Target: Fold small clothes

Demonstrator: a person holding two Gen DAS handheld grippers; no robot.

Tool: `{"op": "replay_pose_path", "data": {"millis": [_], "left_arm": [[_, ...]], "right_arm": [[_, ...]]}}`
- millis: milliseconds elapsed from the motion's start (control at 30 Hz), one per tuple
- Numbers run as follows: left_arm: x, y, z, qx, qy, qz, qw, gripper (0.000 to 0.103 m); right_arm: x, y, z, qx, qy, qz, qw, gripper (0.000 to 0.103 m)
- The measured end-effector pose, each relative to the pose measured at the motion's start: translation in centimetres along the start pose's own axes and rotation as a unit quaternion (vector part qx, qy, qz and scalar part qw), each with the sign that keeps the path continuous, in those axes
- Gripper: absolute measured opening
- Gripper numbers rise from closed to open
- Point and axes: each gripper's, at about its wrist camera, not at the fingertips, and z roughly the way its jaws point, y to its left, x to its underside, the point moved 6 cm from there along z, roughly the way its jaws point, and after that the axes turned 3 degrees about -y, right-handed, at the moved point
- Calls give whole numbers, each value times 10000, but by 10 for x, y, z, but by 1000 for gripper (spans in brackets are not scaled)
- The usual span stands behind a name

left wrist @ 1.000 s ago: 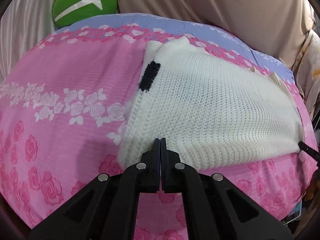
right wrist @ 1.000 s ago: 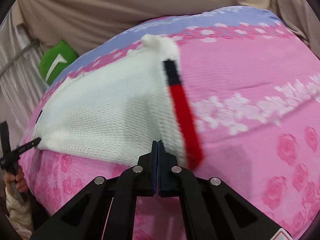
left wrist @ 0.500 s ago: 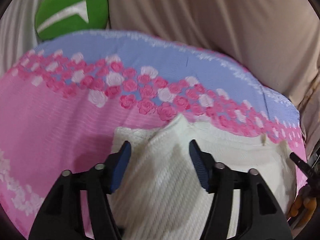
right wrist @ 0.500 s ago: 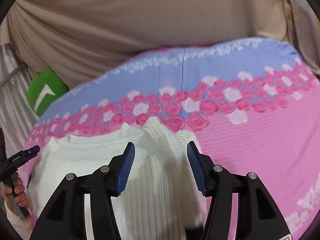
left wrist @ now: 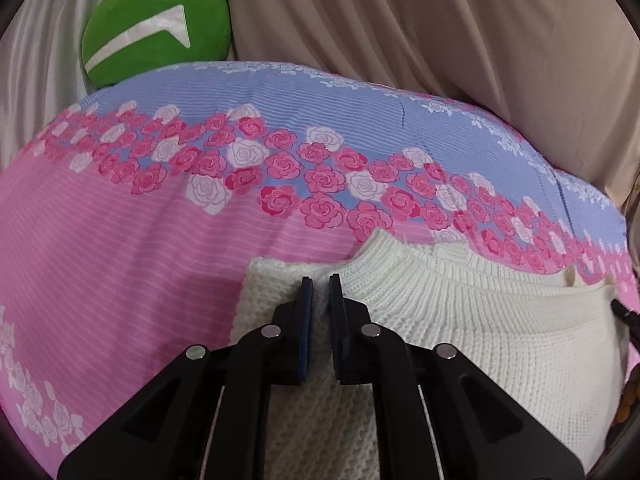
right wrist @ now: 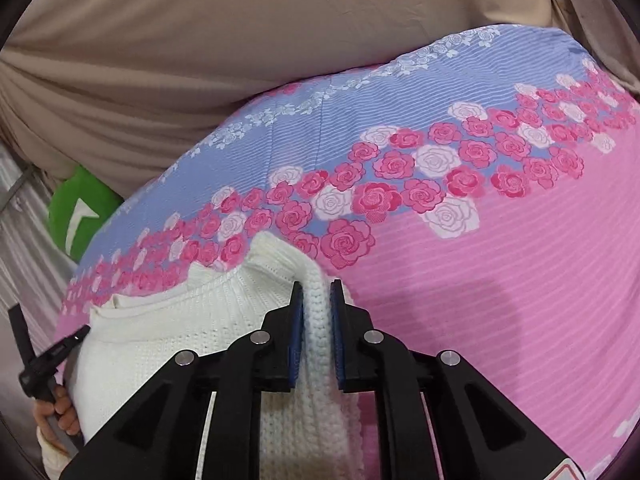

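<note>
A small white knitted sweater point(left wrist: 460, 332) lies on a pink and lilac rose-print bedsheet point(left wrist: 120, 260). In the left wrist view my left gripper point(left wrist: 320, 284) is shut on the sweater's far left shoulder edge, with knit fabric pinched between the pads. In the right wrist view the sweater point(right wrist: 180, 336) lies lower left, and my right gripper point(right wrist: 316, 290) is shut on its folded right edge near the ribbed collar. The lower part of the sweater is hidden behind both grippers.
A green plush cushion point(left wrist: 156, 28) sits at the far left corner of the bed, also seen in the right wrist view point(right wrist: 78, 212). Beige drapes point(left wrist: 440, 20) hang behind the bed. The other gripper and the person's hand point(right wrist: 60, 416) show at the lower left.
Both grippers moved from the sweater's near hem to its far collar edge, opened on the way, and have closed onto the fabric there.
</note>
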Motion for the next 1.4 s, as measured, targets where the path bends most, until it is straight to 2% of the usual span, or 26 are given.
{"op": "replay_pose_path", "data": {"millis": [100,167,233,300,400,467,533,600,700,767,833,967,1000,1033,1100,1200,1300,1333,1400], "left_arm": [[2,-3,-12,-161,-197,104,9996,9],[9,-10,-33,-307,-392,171,9986,10],[18,-26,-58,-234,-610,318,9974,10],[34,-50,-80,67,-624,491,9968,11],[63,-82,-90,454,-302,738,9958,12],[79,-93,-87,452,-120,930,9946,14],[88,-88,-84,263,-88,998,9946,14],[91,-75,-87,275,-54,892,9956,14],[93,-56,-93,45,-52,835,9965,14],[98,-49,-93,-6,-8,780,9970,14],[101,-46,-93,-2,5,728,9973,14],[103,-49,-93,-142,-49,784,9968,14],[104,-50,-94,-174,-61,815,9965,14],[103,-51,-93,-194,-65,838,9963,14],[103,-51,-93,-213,-74,864,9960,14],[103,-50,-94,-190,-77,850,9962,14],[103,-50,-94,-194,-95,863,9960,14],[104,-51,-94,-194,-108,879,9959,14],[103,-48,-97,-103,-113,835,9964,14]], "right_arm": [[2,33,-47,208,-792,-526,9953,22],[14,63,-63,-134,-851,-764,9933,22],[42,100,-68,-503,-639,-1098,9906,22],[81,138,-61,-848,-161,-1537,9843,22],[133,177,-51,-1372,434,-1870,9718,22],[154,184,-47,-1360,587,-2091,9666,22],[160,169,-48,-1083,543,-2191,9681,10],[156,140,-61,-963,502,-1933,9751,9],[142,77,-81,-224,275,-1522,9877,9],[137,42,-91,-151,248,-1097,9935,1],[134,15,-100,-205,250,-640,9974,0],[128,16,-105,-163,199,-576,9980,0],[125,22,-107,-158,143,-654,9976,3],[118,31,-110,-157,34,-762,9970,10],[100,47,-108,-229,-144,-921,9954,13],[78,48,-97,-140,-302,-938,9950,13],[71,21,-57,270,13,-641,9976,12],[74,14,-46,323,106,-562,9978,5],[73,11,-48,209,31,-345,9992,4]]}}
